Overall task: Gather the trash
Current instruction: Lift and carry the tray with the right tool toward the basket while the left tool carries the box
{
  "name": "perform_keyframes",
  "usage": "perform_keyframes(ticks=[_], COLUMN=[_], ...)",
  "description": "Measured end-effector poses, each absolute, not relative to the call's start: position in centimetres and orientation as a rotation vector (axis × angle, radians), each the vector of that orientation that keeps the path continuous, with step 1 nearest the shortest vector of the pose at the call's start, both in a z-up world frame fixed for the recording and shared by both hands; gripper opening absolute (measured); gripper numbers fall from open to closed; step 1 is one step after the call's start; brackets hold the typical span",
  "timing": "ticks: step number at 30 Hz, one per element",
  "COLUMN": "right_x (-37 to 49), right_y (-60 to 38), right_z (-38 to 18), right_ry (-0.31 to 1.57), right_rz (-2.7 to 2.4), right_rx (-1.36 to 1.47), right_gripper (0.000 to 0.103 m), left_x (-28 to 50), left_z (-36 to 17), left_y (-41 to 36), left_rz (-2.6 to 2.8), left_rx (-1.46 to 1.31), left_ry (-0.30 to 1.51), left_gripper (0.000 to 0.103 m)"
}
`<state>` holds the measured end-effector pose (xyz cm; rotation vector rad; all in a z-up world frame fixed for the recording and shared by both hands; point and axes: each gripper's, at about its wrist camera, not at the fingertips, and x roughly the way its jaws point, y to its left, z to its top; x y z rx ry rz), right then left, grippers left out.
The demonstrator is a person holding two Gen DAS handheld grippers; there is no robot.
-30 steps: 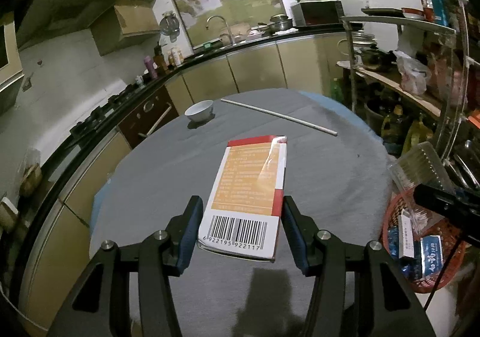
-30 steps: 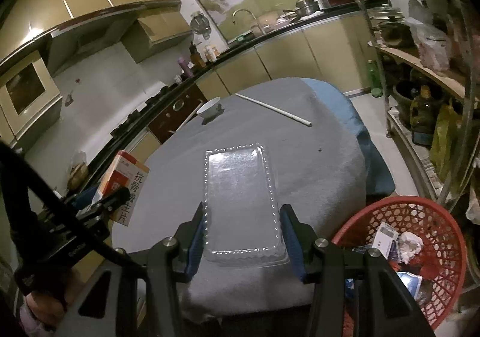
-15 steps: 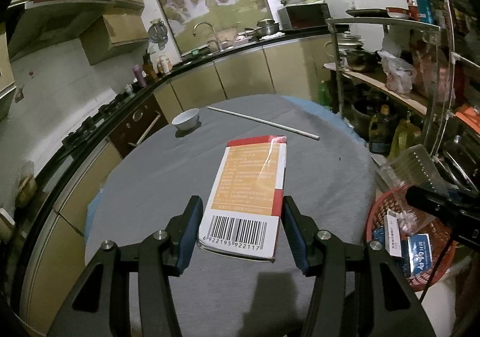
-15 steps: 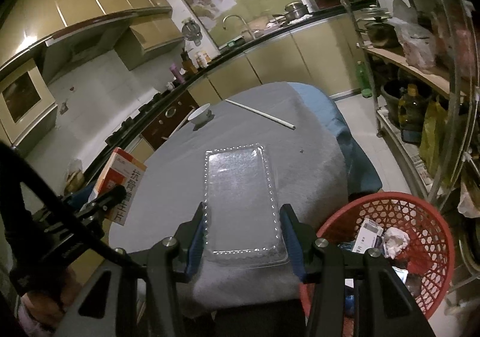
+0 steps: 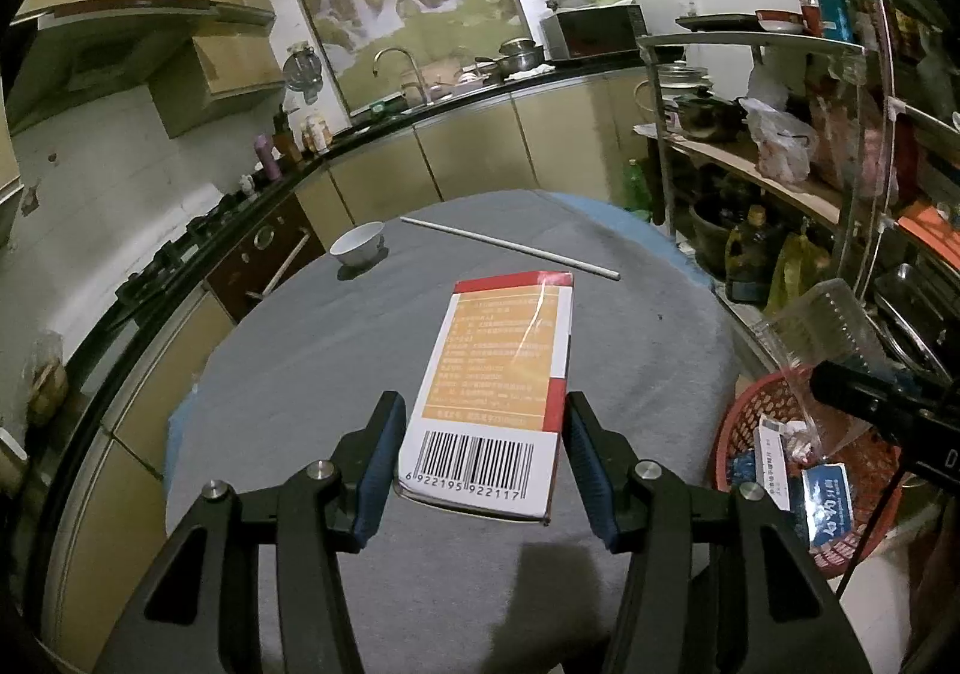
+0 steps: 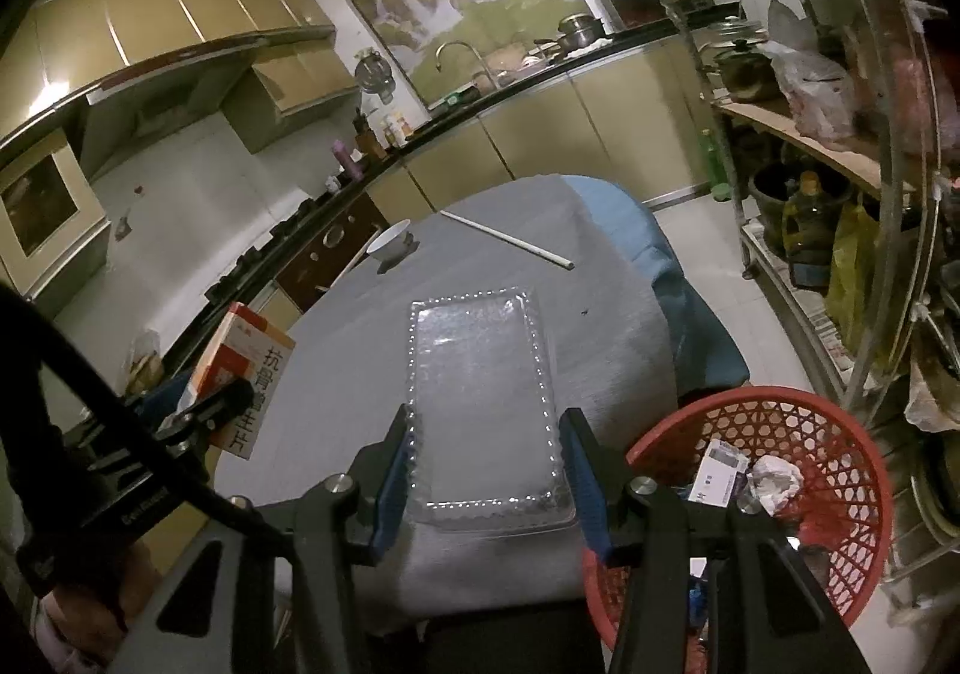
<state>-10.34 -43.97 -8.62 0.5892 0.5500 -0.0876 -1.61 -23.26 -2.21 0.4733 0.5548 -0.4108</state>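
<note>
My left gripper (image 5: 480, 446) is shut on an orange, red and white medicine box (image 5: 498, 380) with a barcode, held above the grey round table (image 5: 336, 362). The box also shows in the right wrist view (image 6: 240, 374). My right gripper (image 6: 483, 464) is shut on a clear plastic blister tray (image 6: 480, 392), held over the table's near edge; the tray also shows in the left wrist view (image 5: 828, 320). A red mesh trash basket (image 6: 840, 470) with paper and small boxes inside stands on the floor right of the table, and shows in the left wrist view (image 5: 756, 422).
A white bowl (image 5: 358, 243) and a long white stick (image 5: 510, 248) lie at the table's far side. Kitchen counters curve along the left and back. A metal shelf rack (image 6: 870, 194) with bottles and bags stands at the right.
Both grippers have drawn back and risen a little with their objects still held. The red basket now shows more fully in both views.
</note>
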Motion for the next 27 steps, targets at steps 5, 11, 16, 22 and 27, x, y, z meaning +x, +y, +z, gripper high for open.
perform_keyframes(ticks=[5, 11, 16, 22, 27], right_x=[-10.9, -11.4, -11.7, -12.1, -12.5], right_y=[-44.3, -44.6, -44.7, -44.9, -45.2], right_z=[-8.7, -8.5, -8.4, -8.3, -8.2], right_ry=[0.549, 0.545, 0.540, 0.530, 0.523], right_rz=[-0.102, -0.114, -0.125, -0.134, -0.141], right_rx=[0.598, 0.604, 0.603, 0.614, 0.620], right_gripper=[0.050, 0.050, 0.050, 0.050, 0.050], left_x=[-1.9, -2.1, -2.2, -2.5, -2.8], left_z=[-2.2, -2.2, -2.1, -2.1, -2.1], left_y=[-23.6, -23.8, -23.9, -24.0, -24.3], left_rz=[-0.418, -0.427, -0.435, -0.446, -0.454], left_rx=[0.482, 0.487, 0.491, 0.497, 0.503], left_ry=[0.553, 0.548, 0.544, 0.537, 0.536], left_gripper=[0.055, 0.055, 0.055, 0.055, 0.055])
